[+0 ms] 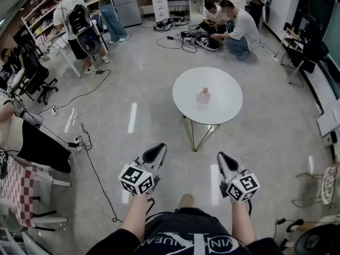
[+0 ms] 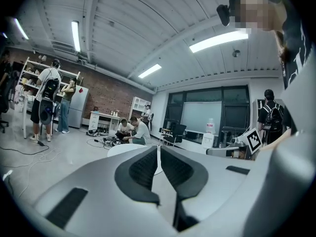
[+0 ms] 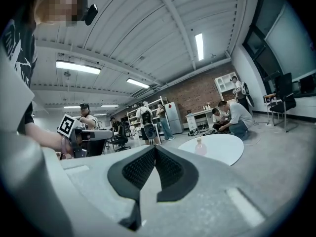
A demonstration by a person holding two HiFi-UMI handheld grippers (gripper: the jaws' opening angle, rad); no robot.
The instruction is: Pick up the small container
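A small pinkish bottle-like container (image 1: 204, 95) stands upright near the middle of a round white table (image 1: 186, 92), well ahead of both grippers. The right gripper view shows the container (image 3: 199, 145) on the table (image 3: 222, 149), far off. My left gripper (image 1: 158, 151) hangs low at the left, its jaws together with nothing between them; its tips (image 2: 158, 148) meet in front of the table edge (image 2: 121, 149). My right gripper (image 1: 221, 157) is held at the right, shut and empty, its tips (image 3: 155, 148) touching.
Cables (image 1: 90, 89) trail over the grey floor to a power strip (image 1: 74, 142) at the left. Two people crouch by gear (image 1: 234, 28) beyond the table, others stand by shelves (image 1: 79, 15) at far left. A checkered chair (image 1: 21, 187) stands close left, a chair (image 1: 303, 54) far right.
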